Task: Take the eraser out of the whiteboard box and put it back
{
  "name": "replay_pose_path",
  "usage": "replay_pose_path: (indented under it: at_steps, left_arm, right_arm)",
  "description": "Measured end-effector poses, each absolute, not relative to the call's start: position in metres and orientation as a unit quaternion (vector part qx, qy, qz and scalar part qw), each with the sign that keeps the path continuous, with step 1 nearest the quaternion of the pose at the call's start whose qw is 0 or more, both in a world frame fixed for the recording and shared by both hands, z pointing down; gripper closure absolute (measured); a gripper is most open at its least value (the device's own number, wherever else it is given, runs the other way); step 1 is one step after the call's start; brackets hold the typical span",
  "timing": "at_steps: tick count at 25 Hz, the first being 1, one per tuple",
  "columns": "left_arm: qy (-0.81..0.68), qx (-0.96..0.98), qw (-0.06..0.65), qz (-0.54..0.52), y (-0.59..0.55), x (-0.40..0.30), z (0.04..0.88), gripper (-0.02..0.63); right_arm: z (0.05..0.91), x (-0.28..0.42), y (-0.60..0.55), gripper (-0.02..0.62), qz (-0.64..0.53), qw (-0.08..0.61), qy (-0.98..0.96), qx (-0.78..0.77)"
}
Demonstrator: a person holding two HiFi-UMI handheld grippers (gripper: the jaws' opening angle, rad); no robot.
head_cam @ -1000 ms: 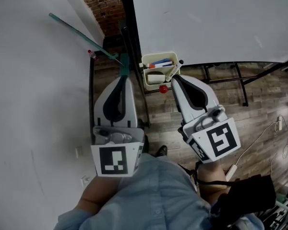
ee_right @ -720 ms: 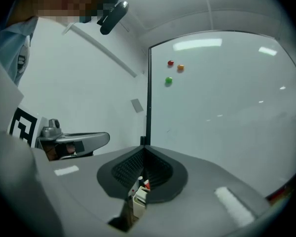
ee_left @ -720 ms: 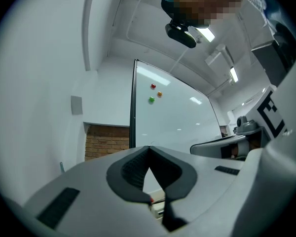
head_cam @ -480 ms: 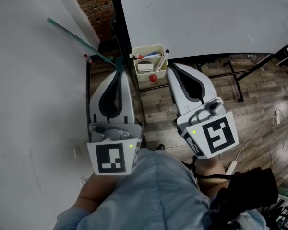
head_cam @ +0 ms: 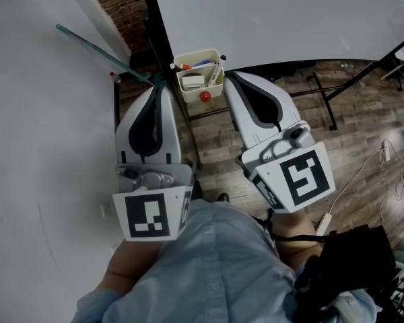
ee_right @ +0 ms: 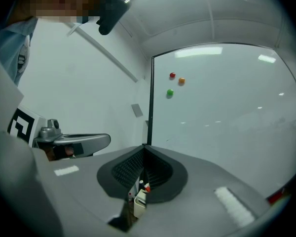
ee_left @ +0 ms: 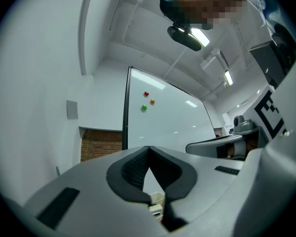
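Left gripper (head_cam: 159,86) and right gripper (head_cam: 229,76) are hovering near the whiteboard box (head_cam: 195,53), jaws together, empty.
Eraser (head_cam: 193,81) is probably light and stiff, suiting a pinch across its narrow width.

The left gripper (ee_left: 148,149) has its jaws together at the tips, with nothing between them. Below the tips, a part of a cream box (ee_left: 157,200) shows. Behind stands a whiteboard (ee_left: 172,122) with a red magnet (ee_left: 146,94), an orange magnet (ee_left: 152,101) and a green magnet (ee_left: 144,107). The right gripper (ee_left: 193,147) is at the right, and a brick wall (ee_left: 101,144) is at the left.
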State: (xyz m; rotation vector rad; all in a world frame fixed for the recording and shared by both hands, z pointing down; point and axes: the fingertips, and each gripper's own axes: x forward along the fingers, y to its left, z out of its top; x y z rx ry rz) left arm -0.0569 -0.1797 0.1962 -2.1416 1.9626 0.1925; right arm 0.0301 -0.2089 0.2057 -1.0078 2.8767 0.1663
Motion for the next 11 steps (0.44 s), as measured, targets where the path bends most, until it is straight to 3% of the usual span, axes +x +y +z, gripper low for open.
replay_pose_path:
  at_steps: [11]
  left_arm:
    - [0.667, -0.734, 0.112, 0.064, -0.1786, -0.0572, 0.1981, 0.601]
  right_arm:
    - [0.2032, 0.0281, -0.2068, 0.595, 0.052, 0.054, 0.942, -0.328]
